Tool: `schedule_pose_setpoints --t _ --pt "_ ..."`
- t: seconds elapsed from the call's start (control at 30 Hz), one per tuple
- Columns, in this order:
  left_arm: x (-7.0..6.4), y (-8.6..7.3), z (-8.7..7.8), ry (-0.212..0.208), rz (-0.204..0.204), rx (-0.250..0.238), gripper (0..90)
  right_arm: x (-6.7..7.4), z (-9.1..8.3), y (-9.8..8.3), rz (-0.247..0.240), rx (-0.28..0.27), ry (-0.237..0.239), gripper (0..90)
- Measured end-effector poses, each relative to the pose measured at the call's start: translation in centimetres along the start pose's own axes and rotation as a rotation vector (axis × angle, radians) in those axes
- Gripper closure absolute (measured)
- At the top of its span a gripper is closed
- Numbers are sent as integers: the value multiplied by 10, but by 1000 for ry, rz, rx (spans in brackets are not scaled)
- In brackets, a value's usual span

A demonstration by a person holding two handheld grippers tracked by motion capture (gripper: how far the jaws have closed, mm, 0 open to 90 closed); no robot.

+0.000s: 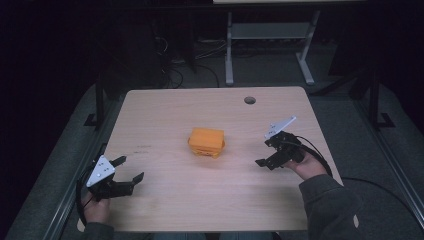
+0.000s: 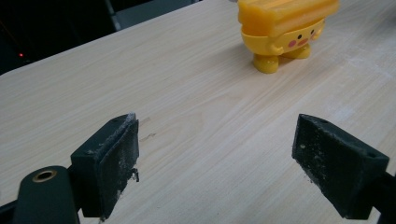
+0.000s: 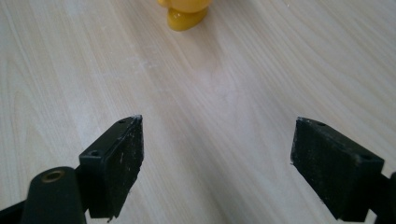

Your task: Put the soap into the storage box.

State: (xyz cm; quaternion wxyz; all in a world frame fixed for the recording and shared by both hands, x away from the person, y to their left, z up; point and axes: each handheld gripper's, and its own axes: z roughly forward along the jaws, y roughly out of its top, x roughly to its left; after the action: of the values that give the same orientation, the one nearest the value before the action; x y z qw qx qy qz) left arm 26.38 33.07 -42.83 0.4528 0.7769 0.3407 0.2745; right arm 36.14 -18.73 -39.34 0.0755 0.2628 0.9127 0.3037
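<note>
While the yellow toy (image 1: 206, 142) stands upright at the table (image 1: 165, 107) centre, we hold the left gripper (image 1: 128, 168) near-left of it and the right gripper (image 1: 263, 151) to its right, both spread wide and empty, presumably staged for an approach.

Wide-open left claw (image 2: 217, 158) facing yellow toy (image 2: 285, 32)
</note>
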Motion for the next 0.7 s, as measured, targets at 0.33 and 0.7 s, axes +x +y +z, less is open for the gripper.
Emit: schedule_pose_setpoints --t 0.33,0.7 --pt "-1 0 1 -2 1 6 139 -2 -2 -25 50 -15 -2 166" --pt "-2 0 2 -4 8 12 139 -4 -8 -49 81 -31 -20 166"
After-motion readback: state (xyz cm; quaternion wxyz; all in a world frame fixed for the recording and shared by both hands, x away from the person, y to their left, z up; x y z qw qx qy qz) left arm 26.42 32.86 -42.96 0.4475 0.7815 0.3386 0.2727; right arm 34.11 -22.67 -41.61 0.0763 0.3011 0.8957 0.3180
